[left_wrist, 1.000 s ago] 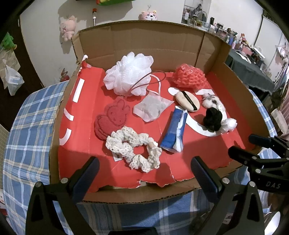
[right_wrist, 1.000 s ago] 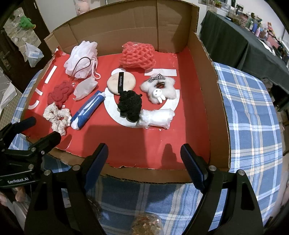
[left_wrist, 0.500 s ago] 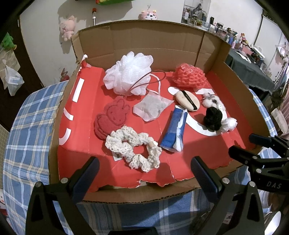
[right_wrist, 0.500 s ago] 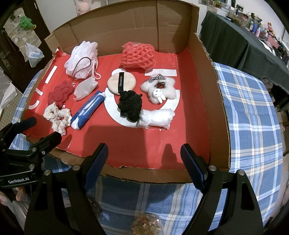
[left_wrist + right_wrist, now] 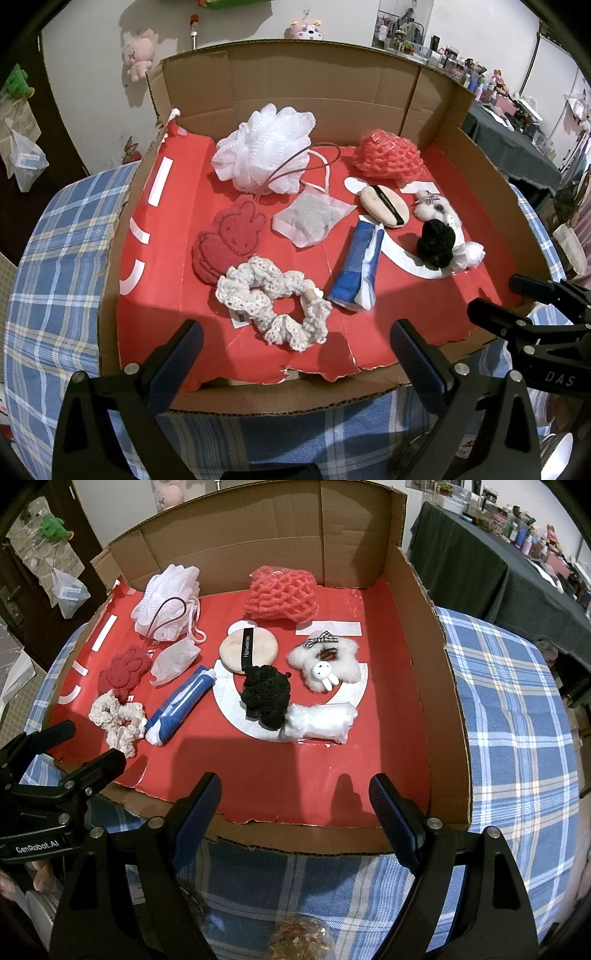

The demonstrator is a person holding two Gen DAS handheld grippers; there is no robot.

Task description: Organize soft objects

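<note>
Both tools idle at the near edge of the open cardboard box with red liner [image 5: 417,635]. Left gripper [image 5: 295,354] jaws apart, nothing between them. Right gripper [image 5: 295,797] the same. All the soft items lie on the liner, none gripped.

Risks, left to right:
- Cream lace scrunchie [image 5: 273,299] touches the red bunny-shaped sponge [image 5: 227,240]; a wide pinch likely drags both.
- White mesh bath pouf [image 5: 264,147] has a dark thin loop [image 5: 306,162] and a cord over it; either may snag a finger on lift.
- Blue-and-white soft tube [image 5: 360,266]: rounded, may roll out of the pads.
- Black knitted pouf [image 5: 266,696] overlaps the round beige powder puff with black strap [image 5: 247,648] and touches the white wrapped bundle [image 5: 319,720]; expect neighbours to shift.

Unclear: contents of the translucent white pouch [image 5: 312,218]; no sorting target visible; box floor under the liner hidden.
</note>
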